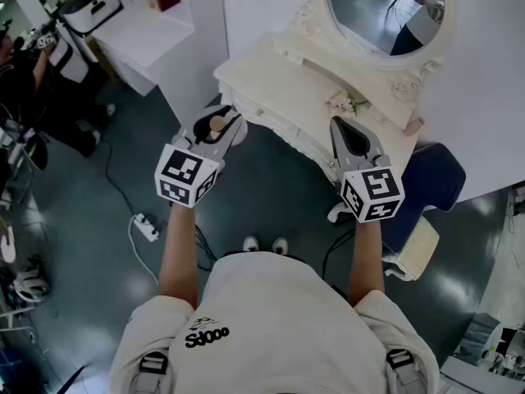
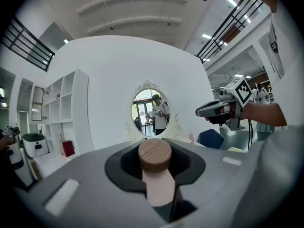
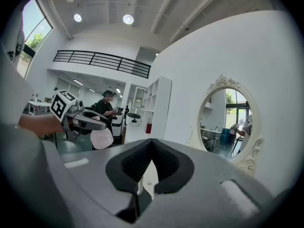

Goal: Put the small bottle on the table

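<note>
My left gripper (image 1: 220,121) is shut on the small bottle (image 1: 216,125), a pale pink bottle with a round wooden cap. It hangs in the air just off the left front corner of the cream dressing table (image 1: 275,76). In the left gripper view the wooden cap (image 2: 154,155) and pink body sit clamped between the dark pads of the left gripper (image 2: 156,164). My right gripper (image 1: 349,131) hovers over the table's front edge, shut with nothing in it. The right gripper view shows the right gripper (image 3: 151,167) with its pads together, and the bottle (image 3: 101,139) off to the left.
An oval mirror (image 1: 381,11) in an ornate frame stands at the back of the table, with small flowers (image 1: 345,103) and a pink item (image 1: 416,125) by it. A dark blue chair (image 1: 433,179) sits to the right. A white shelf unit (image 1: 148,31) and a power strip (image 1: 146,226) are at left.
</note>
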Demonstrator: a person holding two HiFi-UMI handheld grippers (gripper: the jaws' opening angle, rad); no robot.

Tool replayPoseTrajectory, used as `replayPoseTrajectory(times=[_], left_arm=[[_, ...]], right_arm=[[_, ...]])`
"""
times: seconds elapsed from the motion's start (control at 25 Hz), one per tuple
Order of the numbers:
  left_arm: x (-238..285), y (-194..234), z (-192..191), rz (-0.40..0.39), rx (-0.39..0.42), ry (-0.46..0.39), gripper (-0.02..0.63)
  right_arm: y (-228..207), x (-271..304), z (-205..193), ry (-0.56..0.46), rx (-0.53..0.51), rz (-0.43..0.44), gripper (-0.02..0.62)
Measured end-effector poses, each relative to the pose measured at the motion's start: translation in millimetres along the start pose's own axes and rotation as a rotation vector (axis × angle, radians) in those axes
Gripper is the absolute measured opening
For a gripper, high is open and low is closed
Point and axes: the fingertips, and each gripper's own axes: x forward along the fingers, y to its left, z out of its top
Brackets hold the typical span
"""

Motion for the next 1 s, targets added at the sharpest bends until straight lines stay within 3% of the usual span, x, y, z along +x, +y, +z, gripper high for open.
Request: replayPoseTrajectory(times=[0.56,1.0], left_arm=[[-2.8,29.2,-21.7,-0.043,-0.027,0.009,0.118],[41.9,40.3,-39.1,-0.115,-0.041,0.014,0.118]], right_arm=[[21.6,20.4,-6.0,0.01,0.048,-0.05,0.002],[-2.4,53.5,-25.0,0.047,0.069,-0.087,0.002]])
